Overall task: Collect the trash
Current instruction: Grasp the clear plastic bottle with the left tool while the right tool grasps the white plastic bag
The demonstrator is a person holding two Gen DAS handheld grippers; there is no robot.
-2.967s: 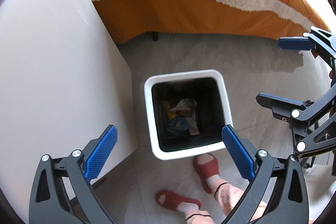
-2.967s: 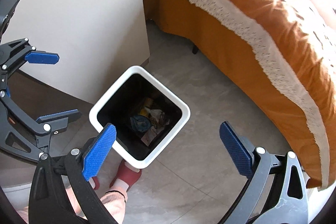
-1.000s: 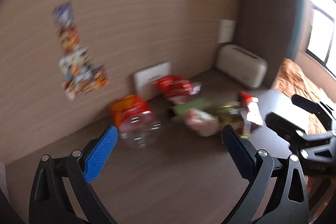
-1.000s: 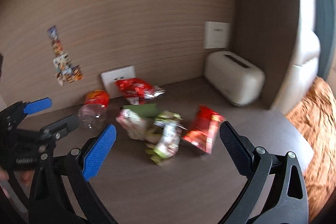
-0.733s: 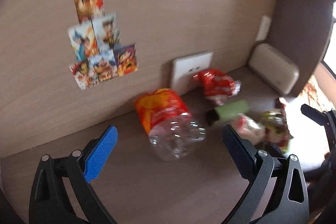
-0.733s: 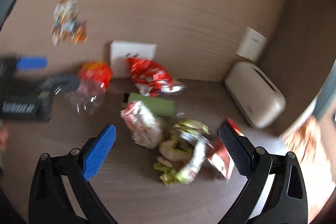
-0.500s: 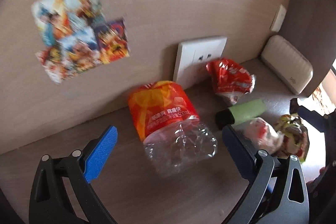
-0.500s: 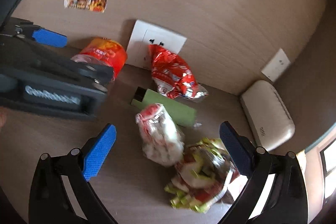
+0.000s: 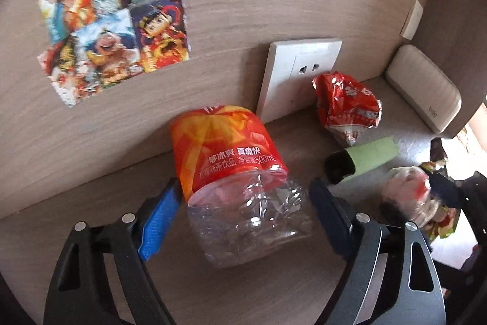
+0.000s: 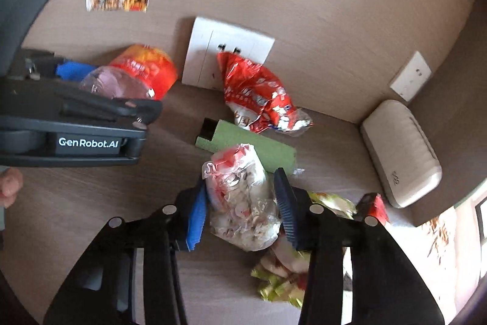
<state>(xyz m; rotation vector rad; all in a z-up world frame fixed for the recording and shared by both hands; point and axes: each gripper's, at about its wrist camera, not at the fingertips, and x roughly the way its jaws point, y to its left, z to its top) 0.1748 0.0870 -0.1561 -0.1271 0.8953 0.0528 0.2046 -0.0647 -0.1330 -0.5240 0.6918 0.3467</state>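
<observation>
the left gripper (image 9: 240, 213) brackets a crushed clear plastic bottle (image 9: 240, 181) with a glossy orange-red label, its ribbed blue pads at the bottle's two flanks, jaws narrowed about it; whether they press the plastic cannot be told. the bottle lies on its side on a matte brown wood-grain tabletop (image 9: 100, 203), its label end toward the wall at 12 o'clock. the right gripper (image 10: 240, 213) has its jaws drawn close around a crinkled clear bag (image 10: 243, 203) printed red and white, both pads against its sides. beyond that bag at 12 o'clock lie one flat green box (image 10: 252, 145) with a black end and one wrinkled red foil wrapper (image 10: 258, 99) leaning at a white socket plate (image 10: 225, 51). at 4 o'clock sits a crumpled yellow-green wrapper (image 10: 280, 282) with a small red packet (image 10: 377, 209) near it. one rounded beige device (image 10: 401, 151) stands in the corner at 2 o'clock, near the table's right edge. a cluster of cartoon stickers (image 9: 103, 26) is on the wall. bare tabletop lies at 9 o'clock of the bottle.
</observation>
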